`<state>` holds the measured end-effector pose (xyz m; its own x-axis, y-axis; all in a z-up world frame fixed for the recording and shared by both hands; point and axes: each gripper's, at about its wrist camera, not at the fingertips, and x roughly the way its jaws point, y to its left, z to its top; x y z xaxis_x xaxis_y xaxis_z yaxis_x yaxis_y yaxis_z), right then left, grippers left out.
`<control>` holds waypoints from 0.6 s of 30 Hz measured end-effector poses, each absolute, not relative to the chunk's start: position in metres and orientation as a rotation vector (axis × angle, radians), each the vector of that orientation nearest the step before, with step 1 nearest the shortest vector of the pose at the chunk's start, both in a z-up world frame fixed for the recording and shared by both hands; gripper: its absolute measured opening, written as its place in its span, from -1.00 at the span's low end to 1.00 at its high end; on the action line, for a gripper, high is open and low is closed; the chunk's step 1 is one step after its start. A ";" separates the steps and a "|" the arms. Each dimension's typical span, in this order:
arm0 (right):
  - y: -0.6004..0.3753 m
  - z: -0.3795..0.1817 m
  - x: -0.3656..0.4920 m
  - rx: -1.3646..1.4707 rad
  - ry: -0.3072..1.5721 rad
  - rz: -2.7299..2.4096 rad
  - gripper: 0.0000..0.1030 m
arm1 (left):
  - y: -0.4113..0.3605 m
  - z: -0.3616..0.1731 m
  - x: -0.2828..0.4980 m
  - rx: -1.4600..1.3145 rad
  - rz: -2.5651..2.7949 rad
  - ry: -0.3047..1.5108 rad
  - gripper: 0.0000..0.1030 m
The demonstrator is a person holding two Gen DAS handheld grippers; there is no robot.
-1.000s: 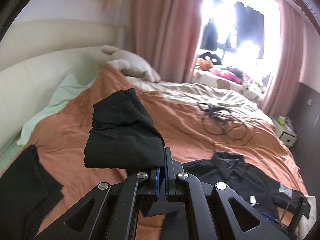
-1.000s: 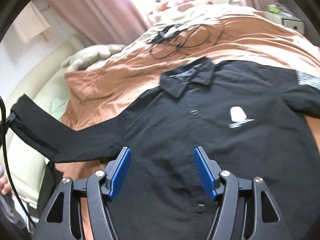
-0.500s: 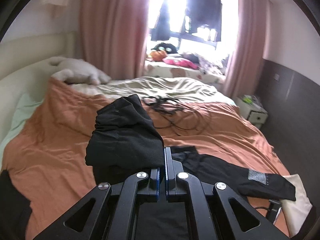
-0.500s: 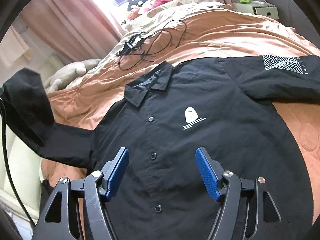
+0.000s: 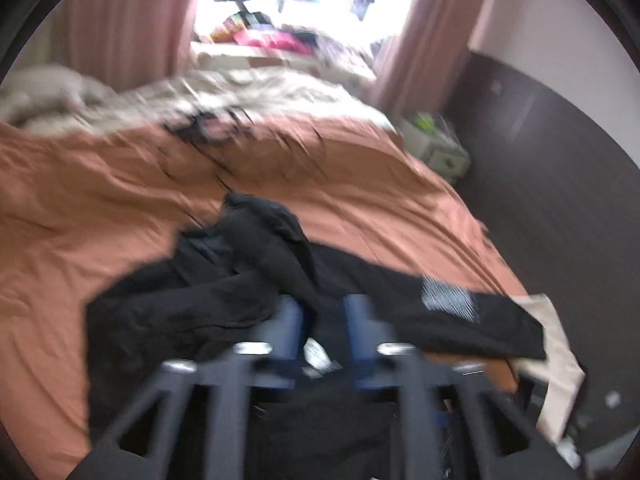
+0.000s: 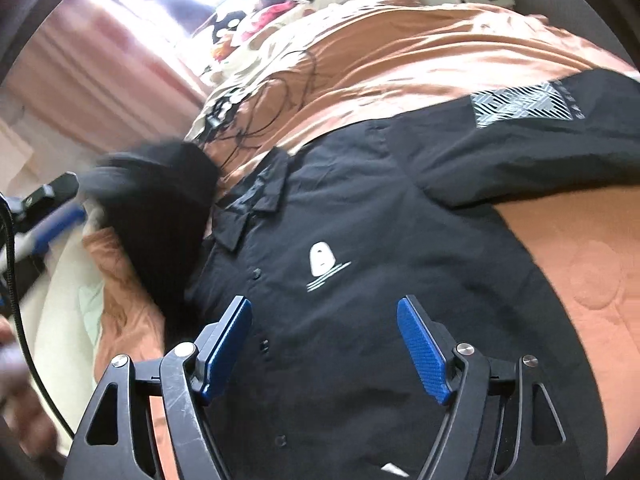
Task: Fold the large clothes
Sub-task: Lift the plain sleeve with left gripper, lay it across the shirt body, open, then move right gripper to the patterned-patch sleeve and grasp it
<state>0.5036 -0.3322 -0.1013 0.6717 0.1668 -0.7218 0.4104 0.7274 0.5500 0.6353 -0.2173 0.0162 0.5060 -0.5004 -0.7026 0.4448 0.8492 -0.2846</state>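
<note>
A black button-up shirt (image 6: 360, 240) with a white chest logo lies face up on the orange bedspread (image 6: 440, 60). My right gripper (image 6: 324, 340) is open and empty, hovering over the shirt's lower front. My left gripper (image 5: 320, 324) has its jaws parted in a blurred frame; the shirt's left sleeve (image 5: 264, 248) drapes off its fingers onto the shirt body. That sleeve (image 6: 160, 220) also shows in the right wrist view, folded in toward the collar. The other sleeve (image 5: 444, 304) lies stretched out to the right, with a white patterned patch.
Tangled black cables (image 5: 204, 128) lie further up the bed. A beige blanket (image 5: 260, 88) and a pillow (image 5: 48, 88) are at the head. A white nightstand (image 5: 436, 148) stands by the dark wall on the right. Pink curtains (image 5: 120, 20) frame a bright window.
My left gripper has swung the sleeve to the right and down over the shirt, and its jaws have opened. The right gripper stayed open over the shirt.
</note>
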 end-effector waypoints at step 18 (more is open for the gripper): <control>-0.356 -0.137 0.509 0.958 0.827 -0.147 0.46 | -0.082 -0.026 0.624 -0.071 -0.292 0.873 0.58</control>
